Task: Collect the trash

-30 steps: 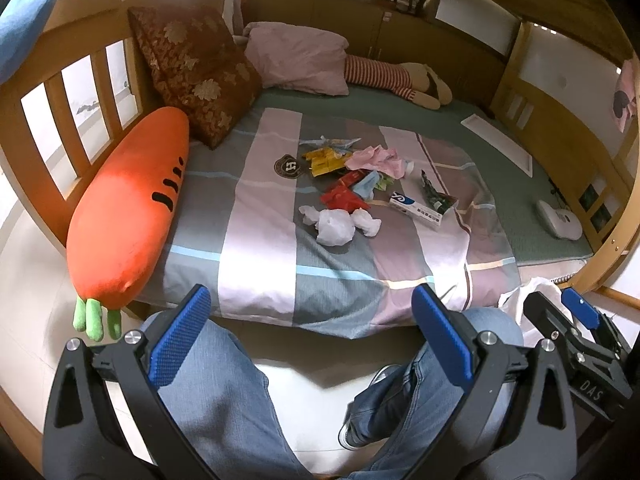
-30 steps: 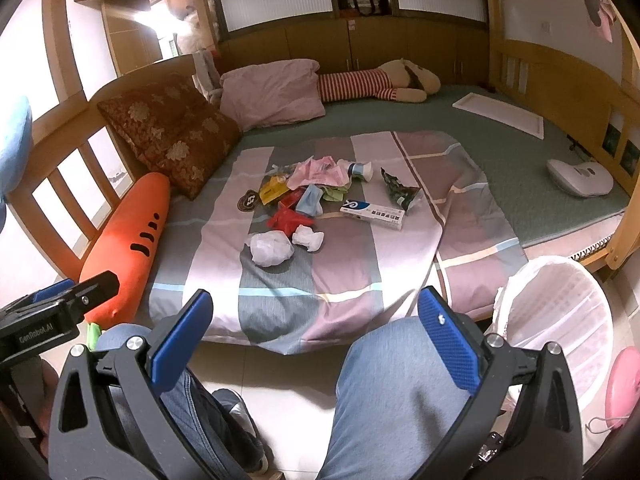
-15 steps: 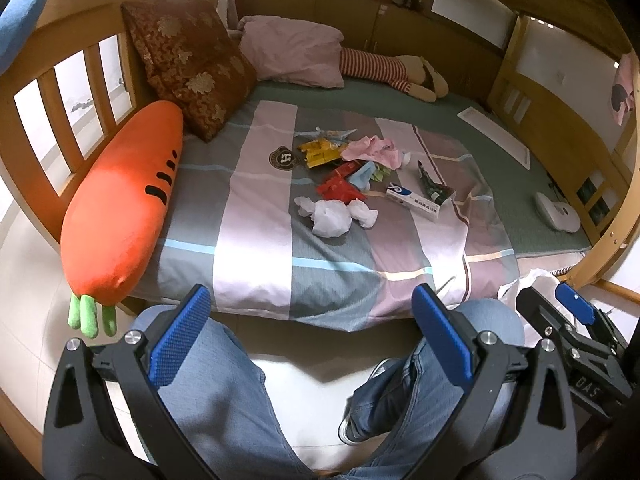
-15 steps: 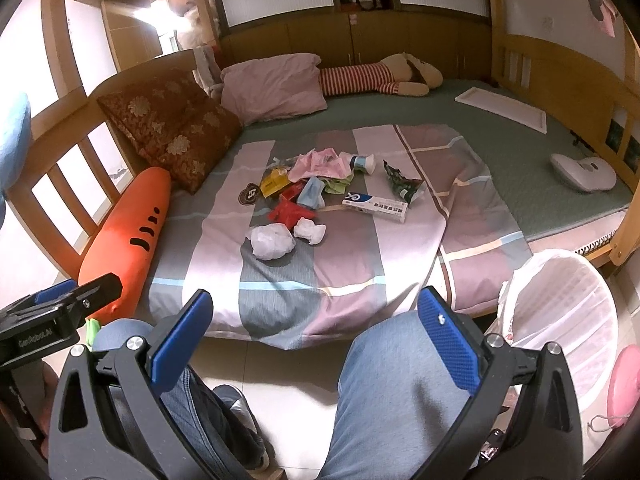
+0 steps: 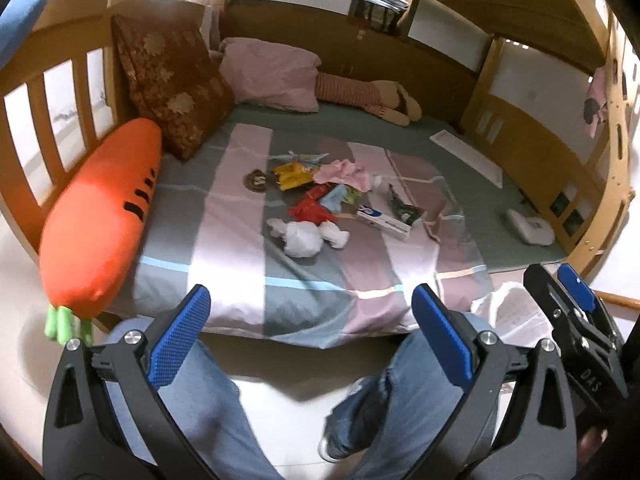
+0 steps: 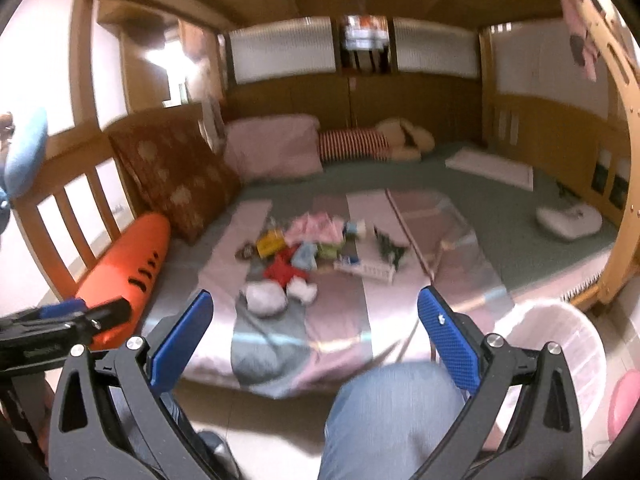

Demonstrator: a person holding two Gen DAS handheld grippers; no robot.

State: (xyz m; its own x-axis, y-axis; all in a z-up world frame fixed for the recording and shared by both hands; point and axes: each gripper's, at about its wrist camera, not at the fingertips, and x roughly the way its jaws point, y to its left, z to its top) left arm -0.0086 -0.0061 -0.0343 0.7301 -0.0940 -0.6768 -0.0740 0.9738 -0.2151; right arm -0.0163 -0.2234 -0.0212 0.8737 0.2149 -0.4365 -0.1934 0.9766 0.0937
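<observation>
The right wrist view is smeared by motion, so the litter on the bed reads there only as coloured blobs; the left wrist view is sharper. In it the trash pile lies on the striped blanket at about 12 o'clock from the left hand-held gripper, well apart from it. Crumpled white tissues sit nearest, with a red wrapper just behind, yellow packets and a pink cloth-like piece farther back, and a white toothpaste box beside a dark torn packet at 1 o'clock.

Both hand-held grippers are released, jaws spread wide and empty, above the person's jeans-clad knees. The right hand-held gripper shows in the left view only as a black edge cut off at 4 o'clock.

The white mesh bin stands on the floor at 3 o'clock in the right view, partly hidden by the gripper's finger; what it holds cannot be made out. An orange carrot plush lies along the bed's left edge.
</observation>
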